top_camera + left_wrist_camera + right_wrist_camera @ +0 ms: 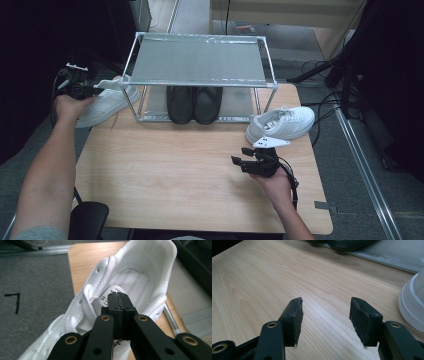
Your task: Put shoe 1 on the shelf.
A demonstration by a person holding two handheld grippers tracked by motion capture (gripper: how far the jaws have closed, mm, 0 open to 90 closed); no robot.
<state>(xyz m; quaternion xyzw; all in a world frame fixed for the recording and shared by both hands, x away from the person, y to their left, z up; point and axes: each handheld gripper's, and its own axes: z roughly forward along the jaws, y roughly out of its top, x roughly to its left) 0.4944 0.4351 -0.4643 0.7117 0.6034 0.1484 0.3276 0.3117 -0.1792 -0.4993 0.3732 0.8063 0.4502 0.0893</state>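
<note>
A white sneaker (pixel 107 102) lies at the table's left edge, its toe out over the floor. My left gripper (pixel 111 89) is over its opening. In the left gripper view its jaws (pixel 119 296) are pressed together at the tongue of the sneaker (pixel 140 272), with a thin pale edge between the pads, so it looks shut on the tongue. A second white sneaker (pixel 280 124) rests at the table's right, beside the rack. My right gripper (pixel 239 157) hovers low over bare wood in front of it, open with nothing between its pads (pixel 325 307). That sneaker's sole (pixel 412 307) shows at the right.
A metal two-level rack (pixel 197 75) stands at the back of the wooden table (pixel 175 170). A pair of black shoes (pixel 195 104) sits on its lower level. Cables and a stand lie on the floor at the right. A black stool seat shows at bottom left.
</note>
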